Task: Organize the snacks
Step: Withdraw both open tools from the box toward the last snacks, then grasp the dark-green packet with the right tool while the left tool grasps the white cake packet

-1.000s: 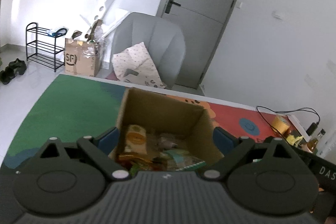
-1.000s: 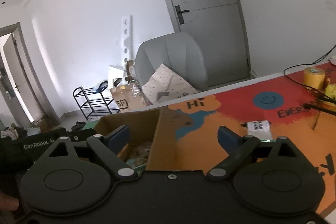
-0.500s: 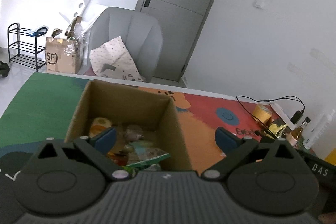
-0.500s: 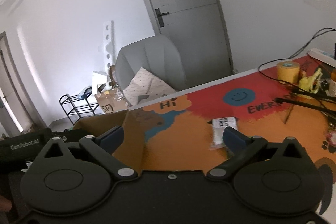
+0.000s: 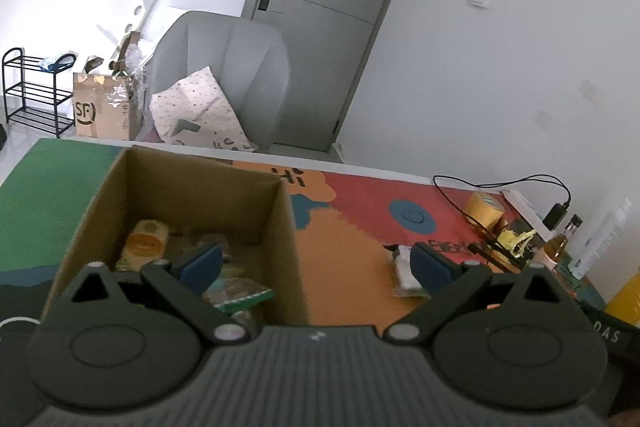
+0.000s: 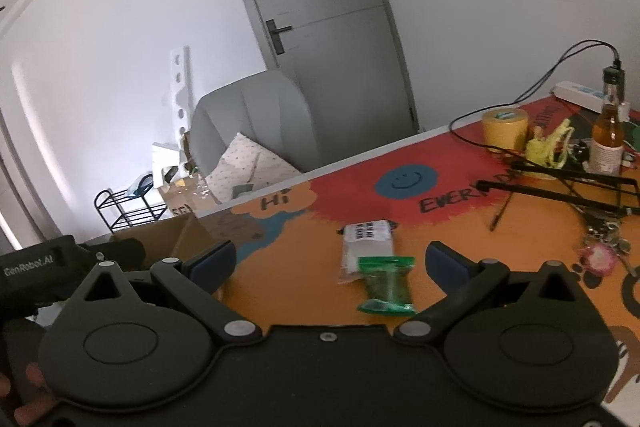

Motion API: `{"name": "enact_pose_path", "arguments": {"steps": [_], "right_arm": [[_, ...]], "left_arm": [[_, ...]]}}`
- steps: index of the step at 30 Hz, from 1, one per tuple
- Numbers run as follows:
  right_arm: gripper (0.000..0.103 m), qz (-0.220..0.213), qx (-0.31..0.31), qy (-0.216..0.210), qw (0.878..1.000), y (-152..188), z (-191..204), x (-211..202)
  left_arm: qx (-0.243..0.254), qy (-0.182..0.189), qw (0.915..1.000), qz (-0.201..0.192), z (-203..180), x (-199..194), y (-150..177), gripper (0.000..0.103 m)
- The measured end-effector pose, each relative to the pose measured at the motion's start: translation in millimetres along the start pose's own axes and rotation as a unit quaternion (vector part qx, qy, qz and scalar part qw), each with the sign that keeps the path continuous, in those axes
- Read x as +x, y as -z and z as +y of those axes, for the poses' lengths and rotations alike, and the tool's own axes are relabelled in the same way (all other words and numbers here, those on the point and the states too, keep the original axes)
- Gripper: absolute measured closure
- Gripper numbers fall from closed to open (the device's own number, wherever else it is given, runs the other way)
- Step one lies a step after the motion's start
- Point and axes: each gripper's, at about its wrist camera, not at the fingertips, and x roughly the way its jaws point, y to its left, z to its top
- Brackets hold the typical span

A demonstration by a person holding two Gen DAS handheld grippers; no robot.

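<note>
Both grippers swing off the box toward the loose snacks on the tabletop.

The colourful tabletop (image 6: 280,291) now fills the right wrist view, where a second ago the cardboard box (image 5: 188,195) sat under both cameras; it has slid to the left edge there and left of centre in the left view, still holding several snack packets (image 5: 236,293). That suggests a drop is done and the next pick begins. Two snacks wait outside the box: a white packet (image 6: 366,241) and, touching its near end, a green packet (image 6: 386,285), which was out of sight earlier. The right gripper (image 6: 330,263) has just been opening, its fingers spread wide and empty, the green packet ahead between them. The left gripper (image 5: 316,261) also has its fingers spread, holding nothing.
</note>
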Motion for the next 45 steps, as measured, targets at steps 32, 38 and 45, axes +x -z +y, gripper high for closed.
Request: {"name": "enact_pose_path", "arguments": {"steps": [32,38,45], "right_arm": [[0.028,0.061,0.048,0.002,0.997,16,-57,40],[0.033,0.077,0.045,-0.006,0.996,18,-53,58],[0.039,0.097,0.041,-0.012,0.994,22,-50,79]], "left_arm": [[0.069,0.016,0.9959,0.055,-69,64,18,0.033],[0.072,0.012,0.9948,0.071,-70,78,22,0.045],[0.074,0.007,0.9952,0.064,-73,85,23,0.049]]}}
